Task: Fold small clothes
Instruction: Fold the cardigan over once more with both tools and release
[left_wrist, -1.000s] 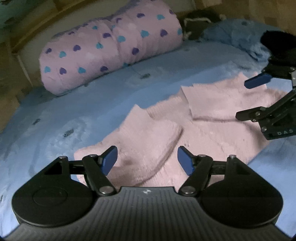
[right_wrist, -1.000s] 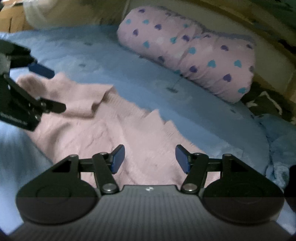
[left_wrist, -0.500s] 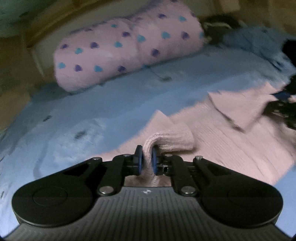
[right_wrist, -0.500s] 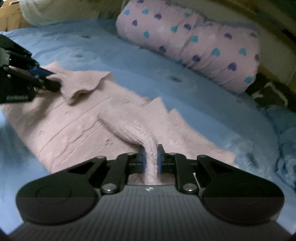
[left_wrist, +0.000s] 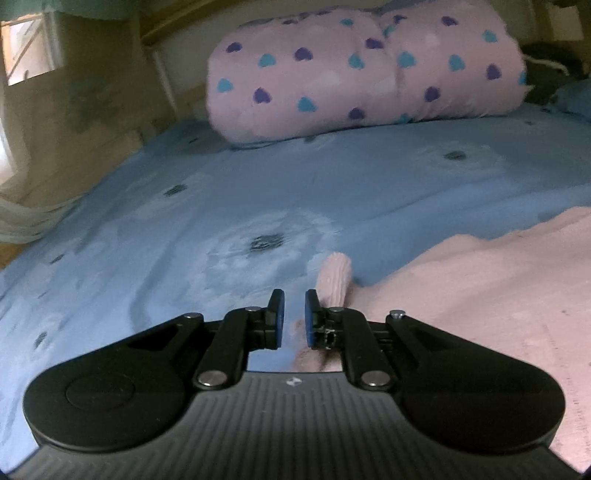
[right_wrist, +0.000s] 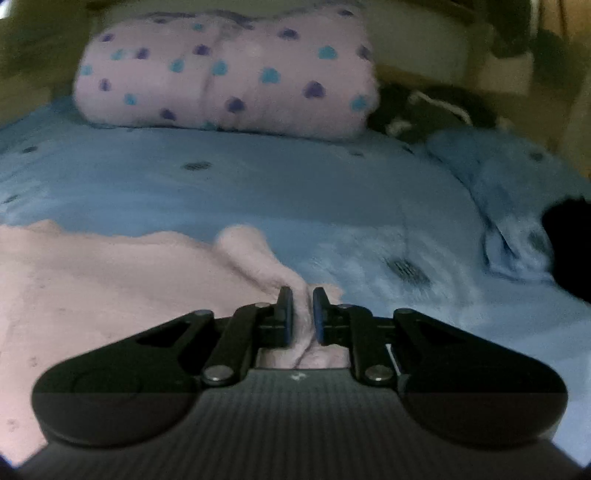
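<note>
both grippers, left gripper (left_wrist: 291, 312) and right gripper (right_wrist: 303, 308), pinch the pink knit garment (right_wrist: 110, 280) edges on the blue bedsheet (left_wrist: 184, 206); folding looks barely begun.

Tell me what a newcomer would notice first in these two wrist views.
The pink knit garment spread on the blue bedsheet, a pinch of it clamped in the right gripper. Behind lies a rolled pink blanket with hearts. The left gripper sits at the garment's edge.
</note>
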